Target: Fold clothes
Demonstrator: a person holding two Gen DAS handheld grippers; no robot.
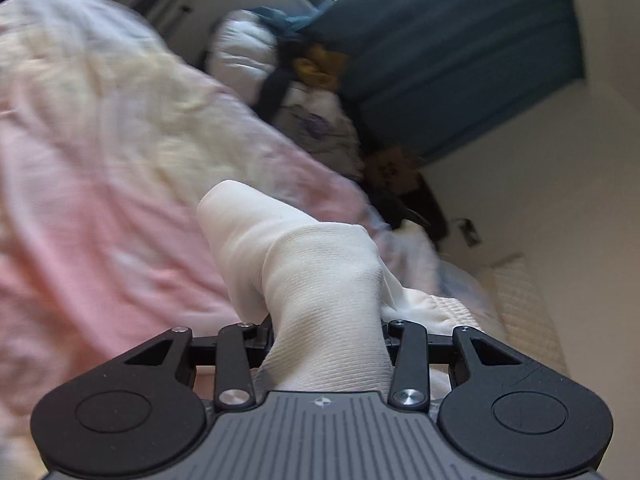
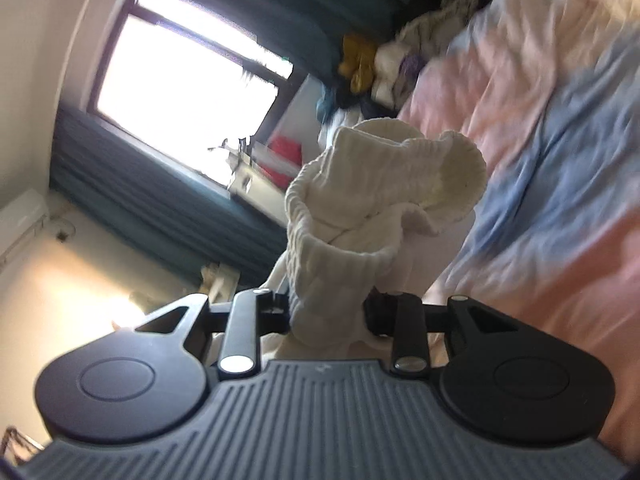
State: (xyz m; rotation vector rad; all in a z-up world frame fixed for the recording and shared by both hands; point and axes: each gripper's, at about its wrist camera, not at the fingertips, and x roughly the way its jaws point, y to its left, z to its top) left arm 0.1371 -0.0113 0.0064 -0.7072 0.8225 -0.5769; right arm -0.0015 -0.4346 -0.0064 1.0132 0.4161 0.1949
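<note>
My left gripper (image 1: pixel 326 332) is shut on the foot end of a white sock (image 1: pixel 304 272), which bulges up between the jaws and hides the fingertips. My right gripper (image 2: pixel 326 316) is shut on the ribbed cuff end of white socks (image 2: pixel 372 196); the cuffs stand open above the jaws. Both views are tilted and blurred. The bed with its pink, cream and blue sheet (image 1: pixel 100 168) lies behind the sock in the left wrist view and fills the right side of the right wrist view (image 2: pixel 540 140).
A heap of mixed clothes (image 1: pixel 312 92) lies at the far end of the bed, also seen in the right wrist view (image 2: pixel 384 60). Dark teal curtains (image 1: pixel 460 60), a bright window (image 2: pixel 180 80) and cream walls (image 1: pixel 580 240) stand beyond.
</note>
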